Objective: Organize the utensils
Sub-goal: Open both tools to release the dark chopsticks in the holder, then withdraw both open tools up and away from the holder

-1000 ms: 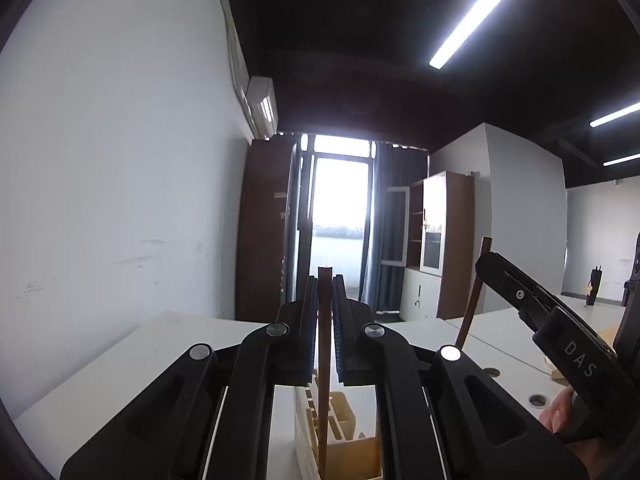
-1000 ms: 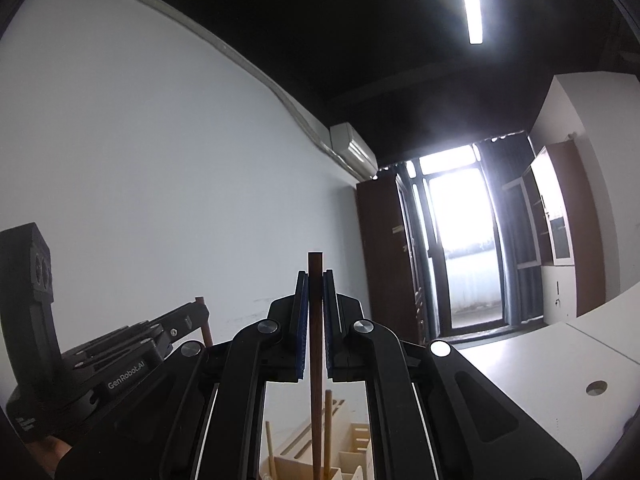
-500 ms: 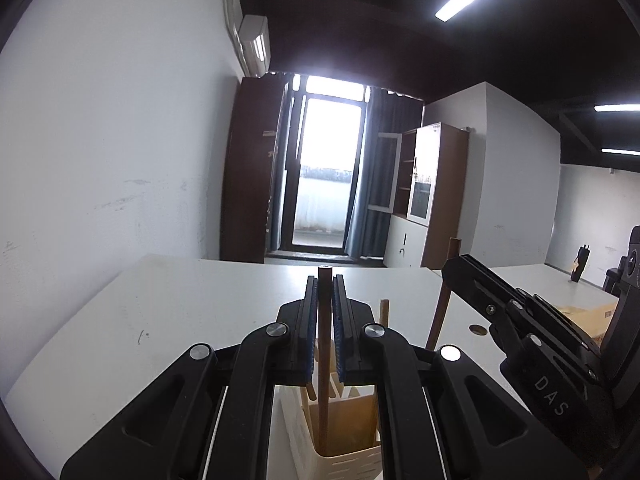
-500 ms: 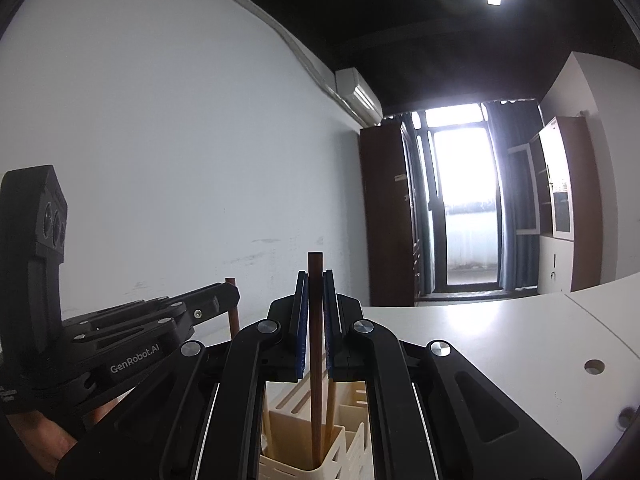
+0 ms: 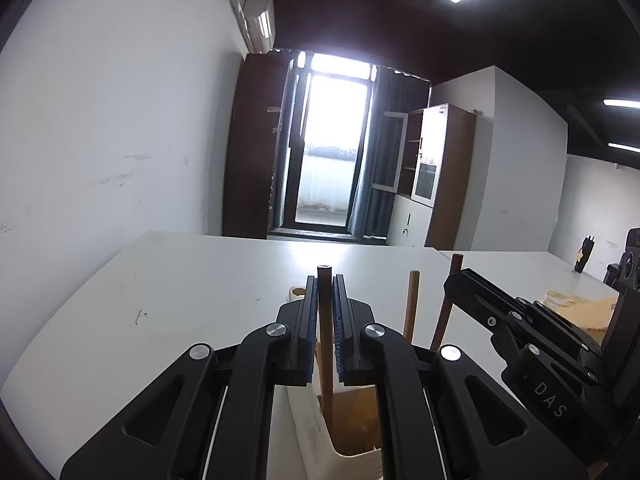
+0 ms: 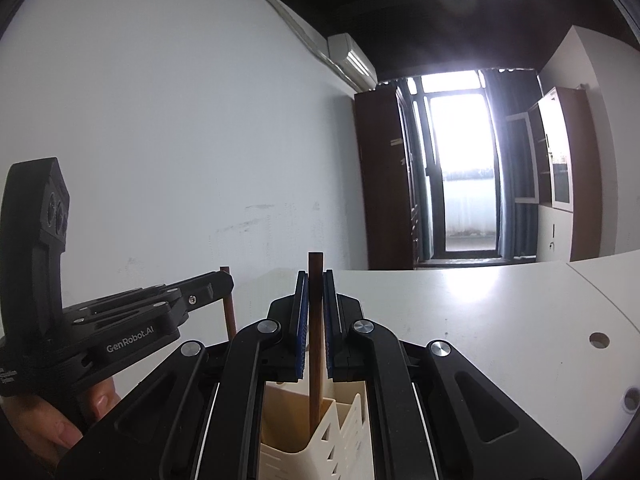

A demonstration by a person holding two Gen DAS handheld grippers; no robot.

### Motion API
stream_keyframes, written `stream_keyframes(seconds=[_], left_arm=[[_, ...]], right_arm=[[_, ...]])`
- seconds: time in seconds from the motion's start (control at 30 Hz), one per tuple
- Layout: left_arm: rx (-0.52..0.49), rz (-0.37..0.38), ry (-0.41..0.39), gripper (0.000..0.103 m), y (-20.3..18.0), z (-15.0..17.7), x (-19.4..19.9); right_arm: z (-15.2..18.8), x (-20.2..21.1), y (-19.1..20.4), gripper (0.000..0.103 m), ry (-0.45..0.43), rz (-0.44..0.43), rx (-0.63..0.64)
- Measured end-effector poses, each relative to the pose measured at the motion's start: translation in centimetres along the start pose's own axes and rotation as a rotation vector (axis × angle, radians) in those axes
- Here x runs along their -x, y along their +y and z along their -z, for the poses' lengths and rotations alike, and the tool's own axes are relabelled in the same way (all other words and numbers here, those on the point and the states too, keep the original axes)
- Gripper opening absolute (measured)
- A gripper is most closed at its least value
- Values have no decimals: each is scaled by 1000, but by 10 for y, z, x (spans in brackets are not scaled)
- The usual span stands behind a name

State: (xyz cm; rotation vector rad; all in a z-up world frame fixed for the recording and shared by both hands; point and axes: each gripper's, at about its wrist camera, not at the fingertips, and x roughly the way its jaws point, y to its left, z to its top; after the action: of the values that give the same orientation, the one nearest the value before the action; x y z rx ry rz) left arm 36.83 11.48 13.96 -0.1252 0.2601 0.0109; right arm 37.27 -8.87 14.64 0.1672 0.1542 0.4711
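My left gripper (image 5: 325, 280) is shut on a dark brown chopstick (image 5: 326, 344) that stands upright with its lower end inside a cream slotted utensil holder (image 5: 320, 436). My right gripper (image 6: 315, 274) is shut on another brown chopstick (image 6: 315, 340), also upright, with its tip down in a compartment of the same holder (image 6: 340, 432). A lighter wooden stick (image 5: 411, 304) stands in the holder between the two grippers. Each gripper shows in the other's view: the right one (image 5: 456, 280) and the left one (image 6: 224, 280).
The holder stands on a white table (image 5: 180, 300) that runs to a white wall on the left. Cable holes (image 6: 599, 340) dot the table's right part. A brown paper bag (image 5: 580, 308) lies at the far right. A balcony door and cabinets stand behind.
Both grippers have tipped and come down, lowering their chopsticks into the holder. The table and holder have risen into view.
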Motion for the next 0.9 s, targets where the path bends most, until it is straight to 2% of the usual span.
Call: stream_keyframes(seconds=[0.27,0.33,0.4,0.53,0.7,0.9], left_arm=[[17,13,-6,7,2,-5,0],[27,15,-21,10,6,-7,5],[31,24,-30,18,8,-9,9],[26,31,-48,27,8,-13,19],[11,30,-37,32,5,-13,28],[-19,8,-12,41,-1,-12,39]], right_arm=[[-1,-5,-2,8,27,15,-3],[-3,-5,-4,8,25,12,-15],[-4,-3,-4,9,17,22,-14],[-6,0,-5,25,11,23,-22],[-7,2,-7,25,17,40,-25],[-8,8,-10,33,21,74,-39]])
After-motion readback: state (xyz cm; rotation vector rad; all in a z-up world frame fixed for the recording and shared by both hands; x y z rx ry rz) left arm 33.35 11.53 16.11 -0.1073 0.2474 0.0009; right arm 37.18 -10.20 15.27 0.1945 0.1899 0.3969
